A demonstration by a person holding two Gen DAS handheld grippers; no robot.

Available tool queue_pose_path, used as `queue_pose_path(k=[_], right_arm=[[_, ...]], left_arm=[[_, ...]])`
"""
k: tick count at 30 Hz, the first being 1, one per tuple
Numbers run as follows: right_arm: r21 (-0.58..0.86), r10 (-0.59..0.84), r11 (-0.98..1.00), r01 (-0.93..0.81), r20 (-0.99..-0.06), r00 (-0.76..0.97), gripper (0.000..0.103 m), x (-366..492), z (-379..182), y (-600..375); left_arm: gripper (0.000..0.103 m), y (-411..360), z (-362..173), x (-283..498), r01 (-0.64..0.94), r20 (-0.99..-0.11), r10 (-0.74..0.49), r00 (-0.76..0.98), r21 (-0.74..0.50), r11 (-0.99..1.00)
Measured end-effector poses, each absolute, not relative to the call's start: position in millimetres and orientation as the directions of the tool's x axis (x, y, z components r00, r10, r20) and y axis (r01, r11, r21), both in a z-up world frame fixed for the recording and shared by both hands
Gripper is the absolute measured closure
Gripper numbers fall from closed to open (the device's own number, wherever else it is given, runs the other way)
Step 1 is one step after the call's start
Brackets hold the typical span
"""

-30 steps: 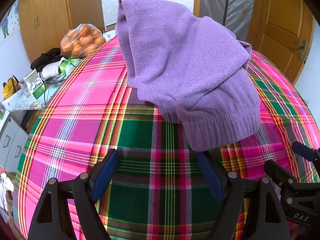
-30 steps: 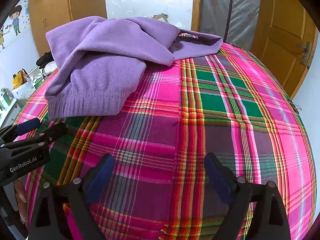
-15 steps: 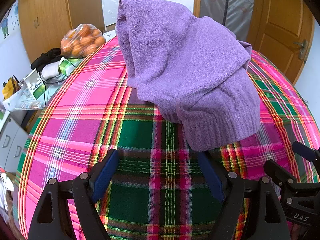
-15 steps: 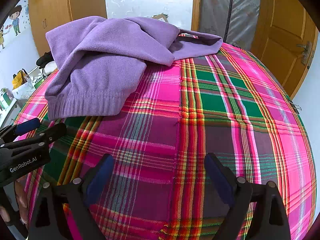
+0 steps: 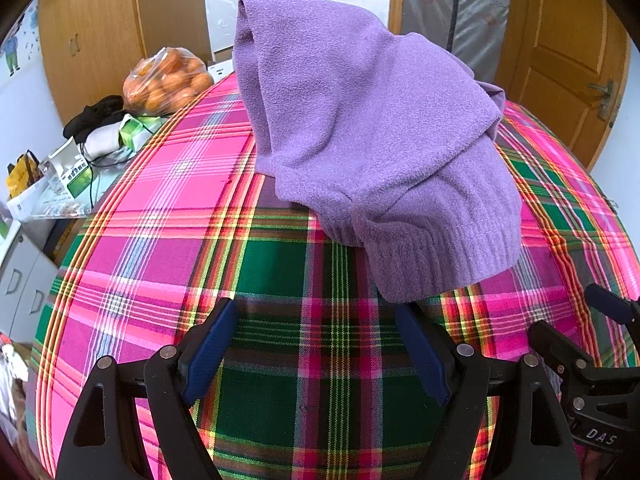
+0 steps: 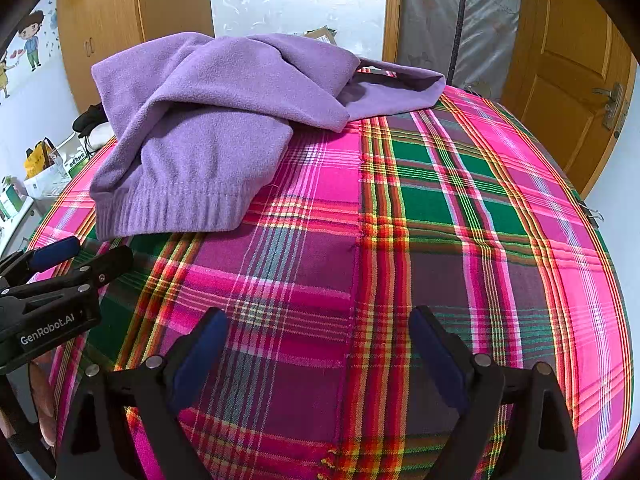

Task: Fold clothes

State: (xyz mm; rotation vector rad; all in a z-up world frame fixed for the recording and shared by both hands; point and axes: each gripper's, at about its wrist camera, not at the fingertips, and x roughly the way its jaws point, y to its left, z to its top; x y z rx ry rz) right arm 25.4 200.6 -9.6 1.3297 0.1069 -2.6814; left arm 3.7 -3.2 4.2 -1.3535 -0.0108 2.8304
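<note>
The purple garment [image 5: 372, 148] lies crumpled toward the far-left part of the plaid-covered table [image 6: 460, 208]. Both the left gripper [image 5: 320, 348] and right gripper [image 6: 318, 352] hover empty, jaws apart. Folding seems not yet begun; next, likely grasping the ribbed hem [image 5: 448, 252] to spread it flat.

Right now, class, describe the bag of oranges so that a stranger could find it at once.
Start at the pink and green plaid cloth with the purple jumper on it. Beyond its far left edge, by the wooden cupboard, sits the bag of oranges, the only clear bag of orange fruit.
</note>
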Motion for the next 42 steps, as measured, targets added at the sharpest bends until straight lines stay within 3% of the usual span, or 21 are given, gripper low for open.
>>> queue_pose_path(k=[42], right_arm=[[0.001, -0.098, -0.987, 0.162, -0.798, -0.595, 0.009, 25.0, -9.5, 198.5]], left_arm=[[0.020, -4.9, 1.6, 6.4, 0.009, -0.778, 0.000, -0.629, -0.008, -1.000]])
